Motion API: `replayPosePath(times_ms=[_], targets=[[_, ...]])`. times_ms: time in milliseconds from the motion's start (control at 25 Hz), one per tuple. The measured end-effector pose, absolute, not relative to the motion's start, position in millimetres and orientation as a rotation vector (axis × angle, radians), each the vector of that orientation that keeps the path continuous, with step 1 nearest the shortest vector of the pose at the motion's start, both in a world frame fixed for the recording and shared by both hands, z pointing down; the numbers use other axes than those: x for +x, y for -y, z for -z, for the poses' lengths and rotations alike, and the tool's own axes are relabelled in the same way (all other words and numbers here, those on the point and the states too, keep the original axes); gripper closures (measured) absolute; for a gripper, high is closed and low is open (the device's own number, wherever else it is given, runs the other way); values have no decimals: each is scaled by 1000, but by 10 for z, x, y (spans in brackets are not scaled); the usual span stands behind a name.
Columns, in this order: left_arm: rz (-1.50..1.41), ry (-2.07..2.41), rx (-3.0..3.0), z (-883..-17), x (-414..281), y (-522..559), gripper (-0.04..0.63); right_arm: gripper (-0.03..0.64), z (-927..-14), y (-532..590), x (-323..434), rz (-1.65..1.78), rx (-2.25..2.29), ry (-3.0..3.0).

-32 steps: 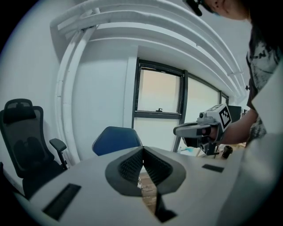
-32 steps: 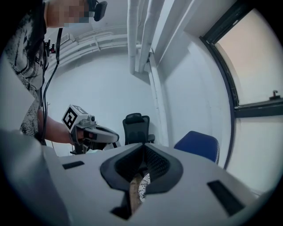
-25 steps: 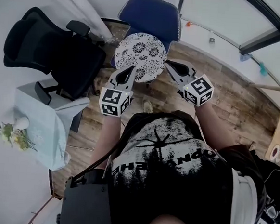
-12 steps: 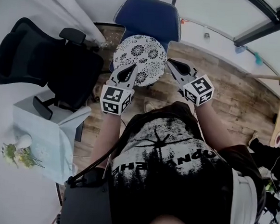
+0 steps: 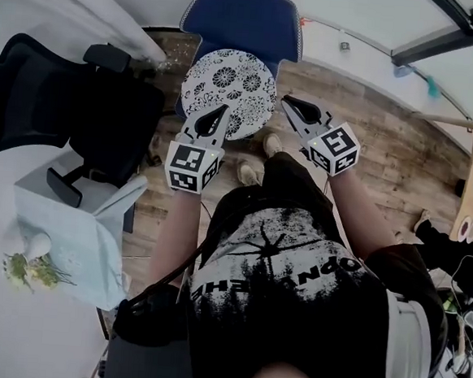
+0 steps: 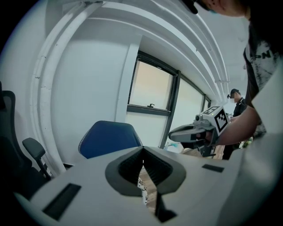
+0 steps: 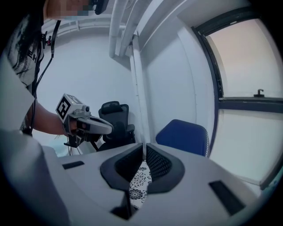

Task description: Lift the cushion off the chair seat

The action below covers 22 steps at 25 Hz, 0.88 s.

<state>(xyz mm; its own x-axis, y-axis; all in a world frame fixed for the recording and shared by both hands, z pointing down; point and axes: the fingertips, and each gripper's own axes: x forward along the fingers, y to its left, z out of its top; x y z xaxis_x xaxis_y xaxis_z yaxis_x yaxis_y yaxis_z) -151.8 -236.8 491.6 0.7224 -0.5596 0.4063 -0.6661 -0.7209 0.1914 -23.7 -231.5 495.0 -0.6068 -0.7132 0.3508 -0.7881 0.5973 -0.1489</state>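
Left hand-held gripper (image 5: 220,111) and right hand-held gripper (image 5: 288,102) both have jaws together and empty, flanking the floral cushion (image 5: 229,81), which lies on the blue chair (image 5: 242,17) at upper centre. Pushing in like this, I risk shoving it sideways rather than gripping it.

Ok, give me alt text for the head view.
From above, a person points the left gripper and right gripper, both shut, at a round floral cushion on a blue chair. A black office chair stands at the picture's left.
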Motion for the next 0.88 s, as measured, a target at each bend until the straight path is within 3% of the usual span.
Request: replayPosePath(times_ms=[600,880], targets=[[-508,972,2465,-5681,-1033,2971,583,588,-6338,2818,106,-694,1049,2440],[-458,957,2413,-6129,-778,3189,583,495,-7225,3045,105,-800,980,2347]])
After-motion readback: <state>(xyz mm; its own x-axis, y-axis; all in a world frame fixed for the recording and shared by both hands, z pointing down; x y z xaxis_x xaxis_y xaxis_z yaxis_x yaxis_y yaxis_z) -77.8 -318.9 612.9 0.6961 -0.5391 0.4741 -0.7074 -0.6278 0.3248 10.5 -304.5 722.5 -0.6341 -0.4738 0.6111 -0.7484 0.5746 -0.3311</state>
